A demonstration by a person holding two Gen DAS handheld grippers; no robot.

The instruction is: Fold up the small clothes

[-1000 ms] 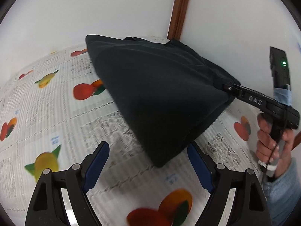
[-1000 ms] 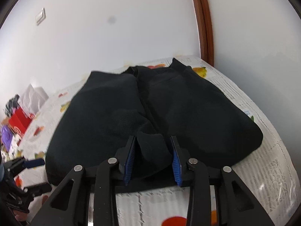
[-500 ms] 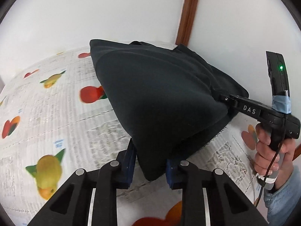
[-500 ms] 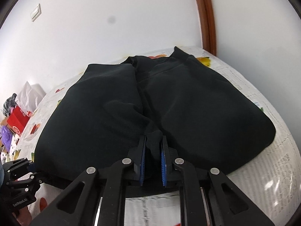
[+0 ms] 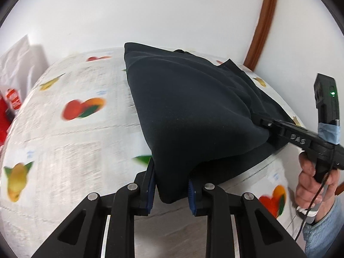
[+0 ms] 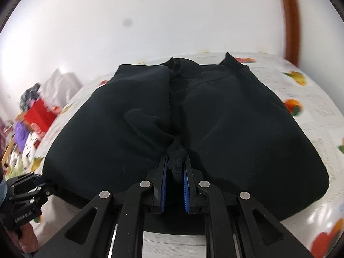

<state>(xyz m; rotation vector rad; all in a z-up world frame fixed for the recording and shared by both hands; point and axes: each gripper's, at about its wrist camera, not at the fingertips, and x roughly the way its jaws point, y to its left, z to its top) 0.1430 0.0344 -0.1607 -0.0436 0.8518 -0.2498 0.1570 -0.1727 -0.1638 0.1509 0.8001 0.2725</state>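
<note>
Black fleece garment (image 5: 193, 116) fills the frame centre on fruit-printed tablecloth (image 5: 64, 150); left gripper (image 5: 171, 190) and right gripper (image 6: 174, 172) each pinch its near edge.

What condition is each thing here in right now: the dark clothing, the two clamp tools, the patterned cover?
Black fleece garment: partly folded, near edge pinched at two spots.
Left hand-held gripper: shut on the garment's corner.
Right hand-held gripper: shut on a bunched fold of the garment.
Fruit-printed newspaper-pattern tablecloth: spread flat under the garment.
</note>
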